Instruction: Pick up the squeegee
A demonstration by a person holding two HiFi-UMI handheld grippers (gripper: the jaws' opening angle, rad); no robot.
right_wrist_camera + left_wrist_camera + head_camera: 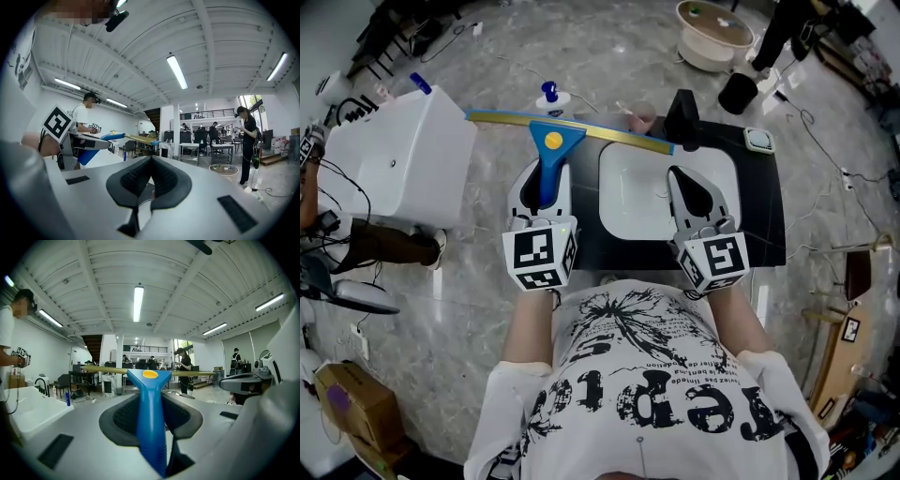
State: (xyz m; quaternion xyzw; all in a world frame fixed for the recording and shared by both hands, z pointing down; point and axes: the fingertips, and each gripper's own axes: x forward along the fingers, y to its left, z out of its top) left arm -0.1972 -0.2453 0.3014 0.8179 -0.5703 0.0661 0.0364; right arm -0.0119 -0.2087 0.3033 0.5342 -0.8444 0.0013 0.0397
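A person stands at a black worktop (764, 206) in a large workshop with a grey marbled floor (609, 56). A shallow white tray (628, 202) lies at the worktop's middle. A white boxy unit (403, 155) stands just off its left edge. A round beige tub (712, 33) and a black bin (738, 92) sit on the floor beyond the far edge.

The left gripper (546, 178) is raised over the worktop's left edge, its fingers pinching the blue handle of the squeegee (553, 141). The squeegee's long yellowish blade runs along the far edge, clear of the surface. The right gripper (680, 178) hovers over the tray with its fingers pressed together and nothing between them.

Overhead is a white ribbed ceiling with strip lights (137, 303). Desks, a mezzanine railing and several standing people fill the distance.

The shirt carries large black lettering that I cannot read reliably. Each gripper bears black-and-white square markers (541, 255).
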